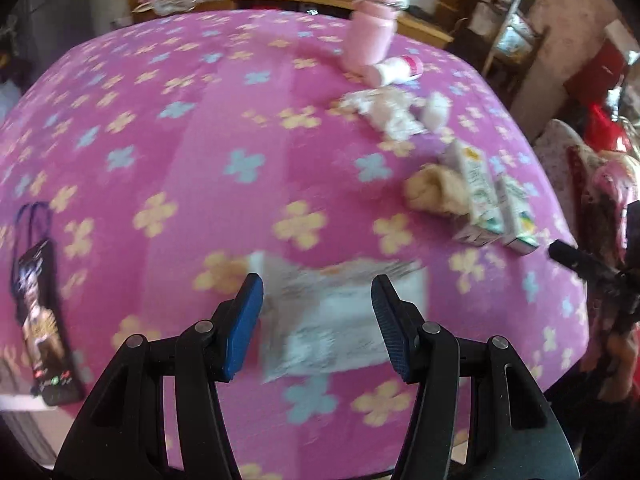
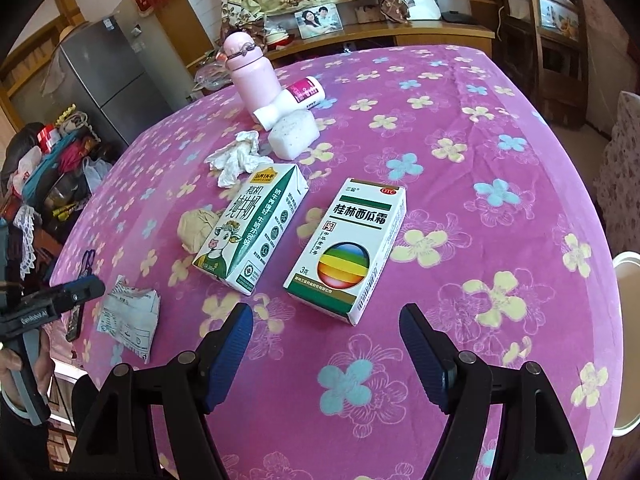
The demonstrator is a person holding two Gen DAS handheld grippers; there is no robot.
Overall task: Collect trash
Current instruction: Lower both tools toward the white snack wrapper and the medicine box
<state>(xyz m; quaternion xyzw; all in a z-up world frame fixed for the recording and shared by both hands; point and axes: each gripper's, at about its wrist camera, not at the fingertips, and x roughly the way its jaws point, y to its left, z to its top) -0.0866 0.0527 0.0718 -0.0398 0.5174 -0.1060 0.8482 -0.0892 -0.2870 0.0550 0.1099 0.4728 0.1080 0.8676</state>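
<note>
1. Where the pink fleece tablecloth with yellow and blue flowers (image 2: pixel 460 208) covers the table, several bits of litter lie scattered.
2. Left gripper (image 1: pixel 318 312): jaws parted, nothing between the blue pads; it hangs above a crumpled white printed wrapper (image 1: pixel 344 320), apart from it. That view is blurred.
3. Right gripper (image 2: pixel 326 344): jaws wide, empty, poised just short of a white-and-green medicine box with a rainbow ball (image 2: pixel 348 248), not touching it.
4. Green-and-white milk carton with a cartoon cow (image 2: pixel 248 228) lies flat just left of the medicine box, a narrow strip of cloth between them.
5. Beige wad of crumpled paper (image 2: pixel 196 228) sits against the carton's left side; touching or not, cannot tell.
6. White crumpled tissue (image 2: pixel 236 156) lies beyond the carton, near a white speckled block (image 2: pixel 294 136).
7. Pink flask with lid (image 2: pixel 250 76) stands upright at the far side; a white bottle with magenta label (image 2: pixel 292 98) lies tipped beside it.
8. Dark printed packet with a cord loop (image 1: pixel 40 320) rests at the table's left edge in the left view.
9. From the right view, the left gripper shows at the left edge, above the wrapper.
</note>
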